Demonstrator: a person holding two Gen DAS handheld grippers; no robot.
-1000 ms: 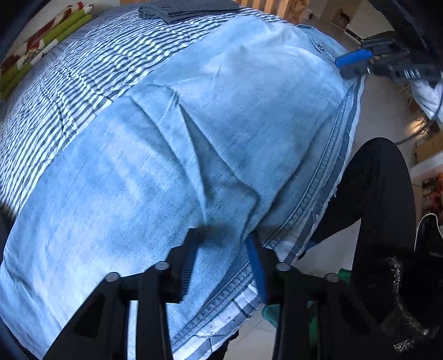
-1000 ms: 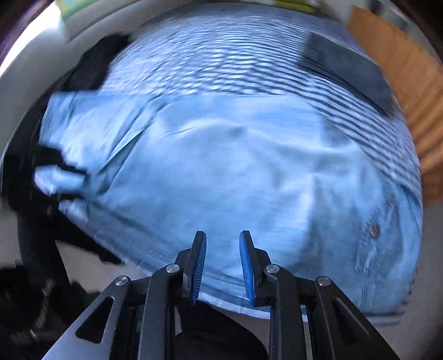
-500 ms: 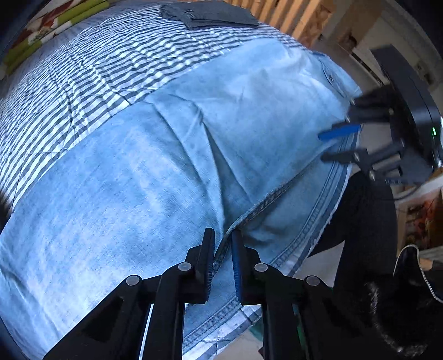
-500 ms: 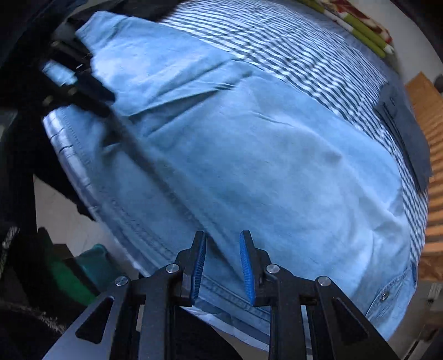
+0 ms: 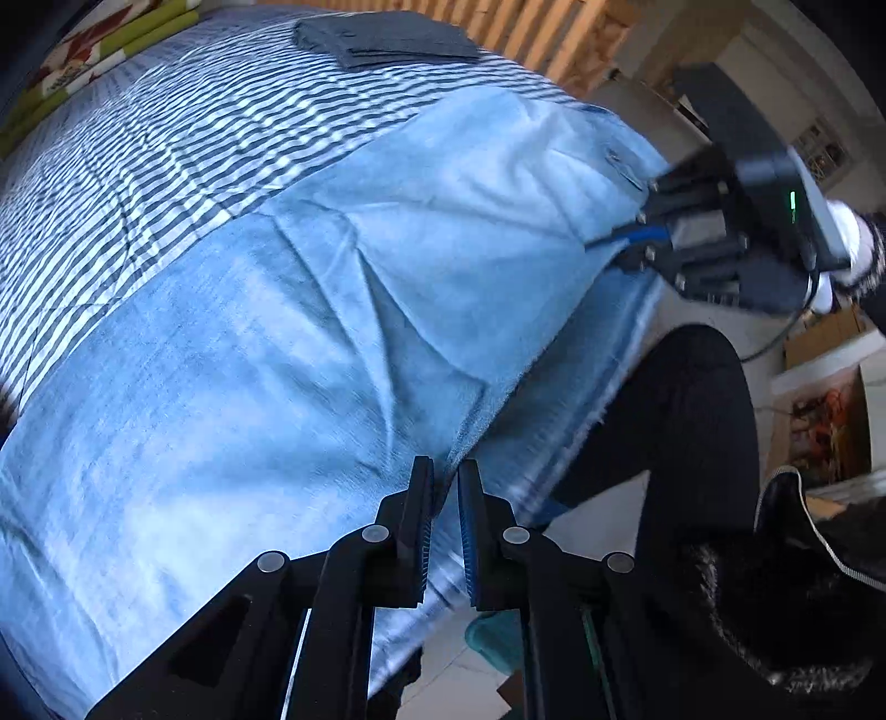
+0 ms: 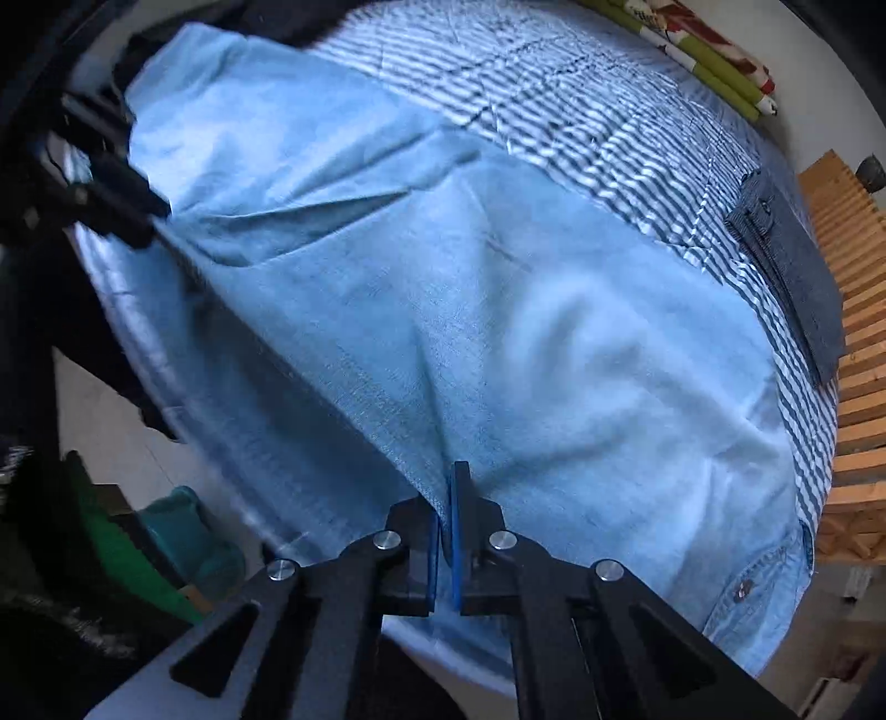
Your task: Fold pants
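Note:
Light blue denim pants (image 5: 277, 387) lie spread across a striped bed, their near edge along the bed's side. My left gripper (image 5: 446, 471) has its jaws closing on the near seam edge, with a lifted ridge of denim pinched between the pads. My right gripper (image 6: 446, 484) is shut on the same near edge of the pants (image 6: 498, 304), closer to the waist with its button (image 6: 739, 592). Each gripper shows in the other's view: the right gripper (image 5: 614, 243) at the far right, the left gripper (image 6: 147, 221) at the far left. The cloth is drawn taut between them.
The striped sheet (image 5: 166, 138) covers the bed beyond the pants. A folded dark grey garment (image 5: 382, 39) lies at the far side near wooden slats (image 6: 853, 332). A green and red roll (image 6: 709, 55) lines the back. A person's black-clad leg (image 5: 692, 415) stands by the bed edge.
Both grippers were open over the near edge. The left shut on the seam and rose, lifting a ridge of denim. The right moved along the edge, rolled and shut on the denim.

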